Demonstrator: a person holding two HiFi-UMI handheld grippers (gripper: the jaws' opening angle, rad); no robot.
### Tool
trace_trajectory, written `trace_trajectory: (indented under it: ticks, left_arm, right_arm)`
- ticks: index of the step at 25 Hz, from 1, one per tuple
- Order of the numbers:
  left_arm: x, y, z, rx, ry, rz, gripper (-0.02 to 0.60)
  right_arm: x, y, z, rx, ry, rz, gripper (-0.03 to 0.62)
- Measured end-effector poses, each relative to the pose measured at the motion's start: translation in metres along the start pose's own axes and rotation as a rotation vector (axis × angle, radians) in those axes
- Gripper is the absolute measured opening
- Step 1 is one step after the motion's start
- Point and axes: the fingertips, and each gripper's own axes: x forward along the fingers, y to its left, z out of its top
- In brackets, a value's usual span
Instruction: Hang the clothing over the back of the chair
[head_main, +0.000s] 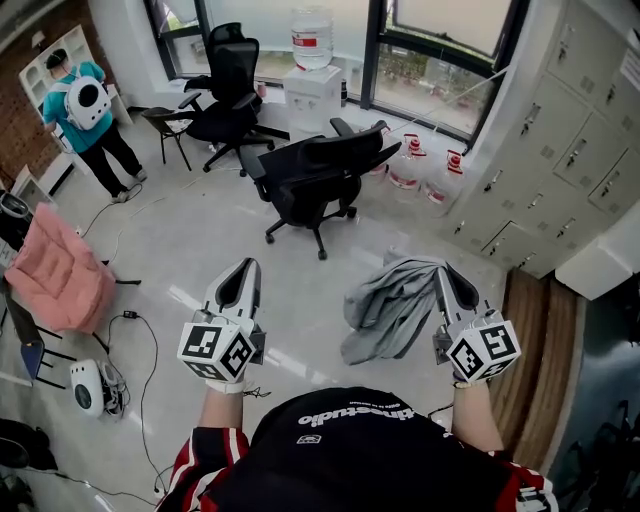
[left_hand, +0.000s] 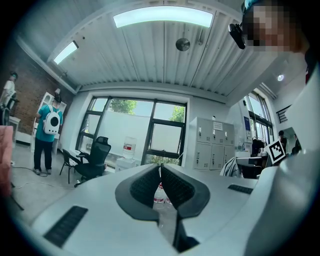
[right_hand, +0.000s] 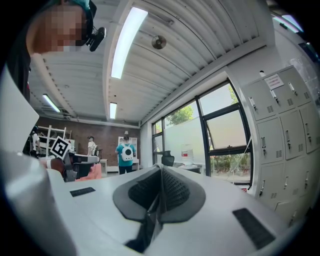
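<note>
Clothing (head_main: 392, 305) is pinched in your right gripper (head_main: 447, 272), jaws clenched on the grey fabric, hanging mid-air. Left gripper (head_main: 243, 270) is closed, empty. Black chair (head_main: 320, 170) stands well ahead; approach and draping over its back not yet done.

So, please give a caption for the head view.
Right gripper holds grey clothing; left gripper shut, empty; black office chair ahead.

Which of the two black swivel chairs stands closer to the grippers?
The mid-floor chair, just beyond the grey garment. The other chair stands farther back, left of the water dispenser.
</note>
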Motion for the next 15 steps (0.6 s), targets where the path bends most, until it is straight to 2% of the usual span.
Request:
trace_trajectory:
  ticks: [10,15]
  left_arm:
    - [-0.010,0.021,-0.011,0.009,0.020,-0.032,0.034]
    - [-0.001,0.025,-0.017,-0.007,0.028,-0.051,0.034]
  right_arm:
    - [0.004,0.023,-0.001,-0.006,-0.036,-0.007,0.020]
    - [0.010,0.020,-0.001,-0.007,-0.035,-0.030,0.020]
